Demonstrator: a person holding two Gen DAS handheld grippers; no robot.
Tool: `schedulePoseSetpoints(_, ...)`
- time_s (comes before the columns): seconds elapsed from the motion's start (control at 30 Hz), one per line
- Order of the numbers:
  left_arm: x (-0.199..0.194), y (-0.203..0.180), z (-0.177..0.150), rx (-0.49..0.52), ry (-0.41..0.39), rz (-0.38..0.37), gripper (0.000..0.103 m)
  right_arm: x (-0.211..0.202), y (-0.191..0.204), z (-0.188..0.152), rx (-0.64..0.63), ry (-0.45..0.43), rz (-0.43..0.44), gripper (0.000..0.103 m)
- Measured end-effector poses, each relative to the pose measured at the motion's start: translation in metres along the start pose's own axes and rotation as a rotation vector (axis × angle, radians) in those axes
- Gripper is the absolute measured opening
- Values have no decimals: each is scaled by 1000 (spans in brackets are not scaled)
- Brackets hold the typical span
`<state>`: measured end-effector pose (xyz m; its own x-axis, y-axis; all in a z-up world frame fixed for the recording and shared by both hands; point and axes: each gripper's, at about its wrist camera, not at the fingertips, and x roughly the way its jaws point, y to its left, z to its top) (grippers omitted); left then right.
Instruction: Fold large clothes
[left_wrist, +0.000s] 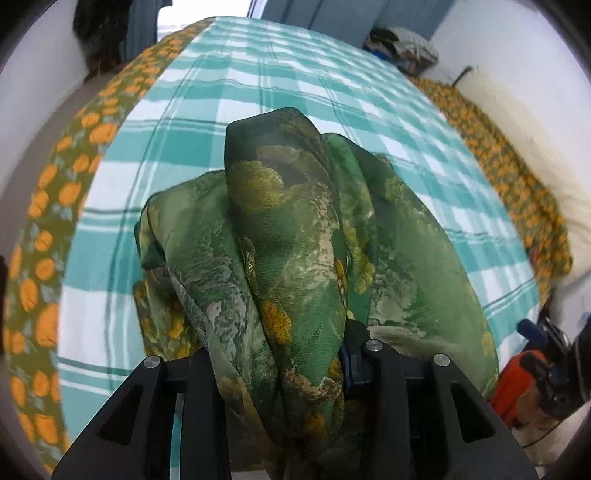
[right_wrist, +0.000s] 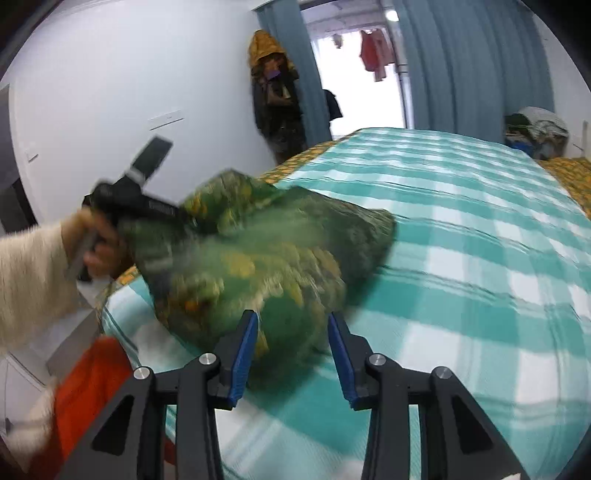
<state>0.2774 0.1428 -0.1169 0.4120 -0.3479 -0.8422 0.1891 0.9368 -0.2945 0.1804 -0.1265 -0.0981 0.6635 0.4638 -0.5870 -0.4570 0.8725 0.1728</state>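
Note:
A large thin green cloth with yellow flower print (left_wrist: 295, 240) hangs bunched from my left gripper (left_wrist: 284, 373), which is shut on it; the cloth covers the fingers. Its lower part rests on the teal checked bed sheet (left_wrist: 258, 92). In the right wrist view the same cloth (right_wrist: 266, 251) is a blurred heap at the bed's near left corner, with the left gripper body (right_wrist: 129, 199) and the hand holding it at its left. My right gripper (right_wrist: 291, 350) is open, its blue pads (right_wrist: 245, 354) just in front of the cloth, holding nothing.
The bed has an orange-flowered border (left_wrist: 48, 229) along both sides. A pile of clothes (right_wrist: 535, 129) sits at the far right corner. Clothes hang by the blue curtain and doorway (right_wrist: 280, 110). An orange garment (right_wrist: 96, 391) is at the lower left.

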Motion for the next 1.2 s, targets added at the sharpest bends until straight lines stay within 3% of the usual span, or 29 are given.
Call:
schedulePoseSetpoints(0.13,2,14,-8,-14,-8,-32,38,43,16,19,-25,53,81,40)
schedulePoseSetpoints(0.23,15,35,-16,-46,32,-52,47,106,10,-3,-17,276,87,39)
schedulePoseSetpoints(0.27,24,42,-24,-57,41,-59,48,115,7,-9,-1,311,91,38)
schedulePoseSetpoints(0.33,32,53,-35,-94,27,-86,50,124,0,-21,46,311,116,38)
schedulePoseSetpoints(0.43,37,67,-43,-168,-1,-155,51,125,7,-20,28,325,78,38)
schedulePoseSetpoints(0.63,34,66,-44,-164,-18,-165,51,123,16,-5,2,373,69,38)
schedulePoseSetpoints(0.73,39,73,-49,-195,-34,-182,52,124,13,20,29,427,115,38)
schedulePoseSetpoints(0.87,38,72,-52,-195,-47,-166,53,136,12,75,11,374,73,38)
schedulePoseSetpoints(0.97,36,66,-51,-183,-45,-140,53,158,14,114,-2,312,34,38)
schedulePoseSetpoints(1.07,35,57,-50,-176,-49,-115,53,193,11,131,6,298,17,38)
schedulePoseSetpoints(1.2,37,40,-53,-164,-56,-76,53,255,-1,110,38,402,-47,39)
